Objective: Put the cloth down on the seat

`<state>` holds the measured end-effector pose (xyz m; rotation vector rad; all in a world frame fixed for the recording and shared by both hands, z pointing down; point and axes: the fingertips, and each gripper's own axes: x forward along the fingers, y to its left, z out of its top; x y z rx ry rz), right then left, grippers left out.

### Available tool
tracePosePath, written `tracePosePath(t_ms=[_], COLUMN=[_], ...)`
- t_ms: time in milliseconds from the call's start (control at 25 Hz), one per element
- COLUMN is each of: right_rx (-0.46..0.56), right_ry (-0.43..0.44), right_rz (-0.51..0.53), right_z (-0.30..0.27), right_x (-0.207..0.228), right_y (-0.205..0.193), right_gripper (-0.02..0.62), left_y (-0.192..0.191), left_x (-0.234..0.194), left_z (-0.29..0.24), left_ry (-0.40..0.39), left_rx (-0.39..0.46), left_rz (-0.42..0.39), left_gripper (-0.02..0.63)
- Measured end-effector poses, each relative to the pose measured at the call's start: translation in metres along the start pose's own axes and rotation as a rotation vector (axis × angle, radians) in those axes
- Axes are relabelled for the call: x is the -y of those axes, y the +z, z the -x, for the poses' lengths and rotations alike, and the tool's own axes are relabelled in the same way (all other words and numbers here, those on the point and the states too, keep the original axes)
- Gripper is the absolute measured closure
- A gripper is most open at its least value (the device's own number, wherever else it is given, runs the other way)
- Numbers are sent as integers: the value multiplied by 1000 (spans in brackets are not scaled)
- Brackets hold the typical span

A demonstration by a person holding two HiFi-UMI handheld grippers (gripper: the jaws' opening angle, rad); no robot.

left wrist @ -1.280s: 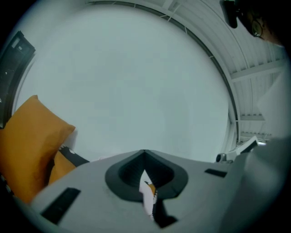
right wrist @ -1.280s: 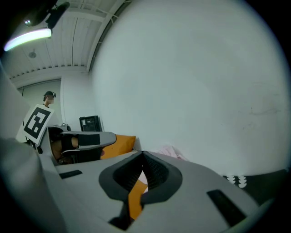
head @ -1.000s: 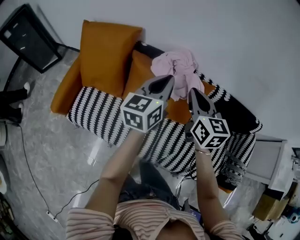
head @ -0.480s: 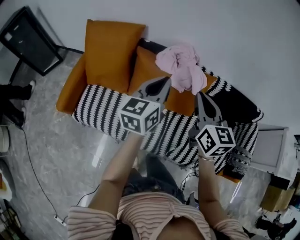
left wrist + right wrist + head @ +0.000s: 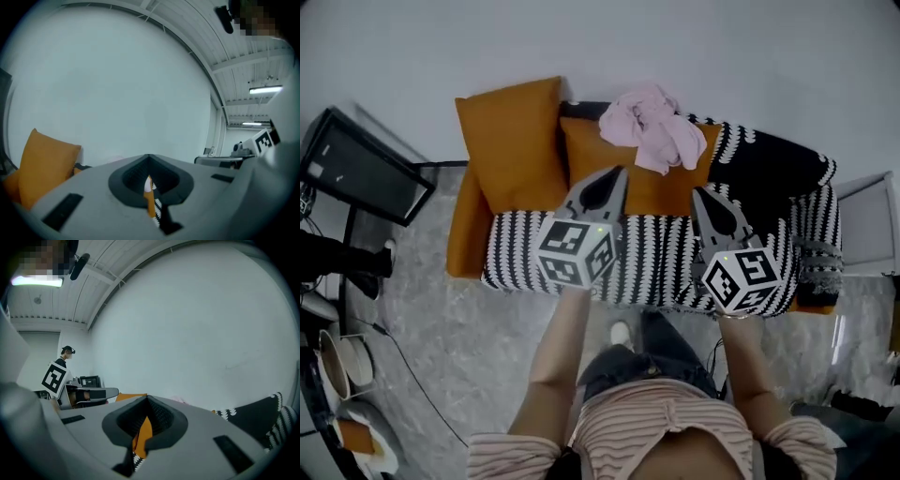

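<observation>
Between the jaws of the left gripper (image 5: 149, 164) nothing is held: the two jaws are pressed together, and only a sliver of orange and striped fabric shows through the slit behind them. The right gripper (image 5: 146, 403) is the same, its jaws together and empty. In the head view both grippers, left (image 5: 616, 172) and right (image 5: 701, 194), hang side by side above the front of the seat and point toward the far wall. With nothing in either, this reads as a free posture rather than a carrying one.

Just beyond the jaw tips lies the seat of the sofa with the black-and-white zigzag knitted throw (image 5: 652, 272). A rectangular orange back cushion (image 5: 649, 194) stands at its far side, and a larger square orange cushion (image 5: 511, 141) leans at the far left.

The crumpled pale pink cloth (image 5: 649, 122) rests at the far edge of the sofa, bunched on the top of the orange back cushion against the wall and apart from both grippers. Judged from this, it sits on the backrest rather than on the seat proper.

A flat black screen (image 5: 361, 169) stands well apart on the left.

As for containers, some pale round dishes (image 5: 342, 361) sit at the near left edge. Their contents are too small to tell.
</observation>
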<state>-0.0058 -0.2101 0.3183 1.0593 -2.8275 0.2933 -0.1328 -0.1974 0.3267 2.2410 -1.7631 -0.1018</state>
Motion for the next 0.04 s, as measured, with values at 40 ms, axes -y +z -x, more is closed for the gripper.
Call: tracePosePath(t_ms=[40], right_rx=[7], right_ry=[1], right_rz=[3], right_z=[3], right_x=[0], right_y=[3], right_gripper=[588], left_y=[0], left_x=[3], left_z=[1], left_ry=[-1], left_rx=[-5], left_rz=[-5], left_gripper=[594])
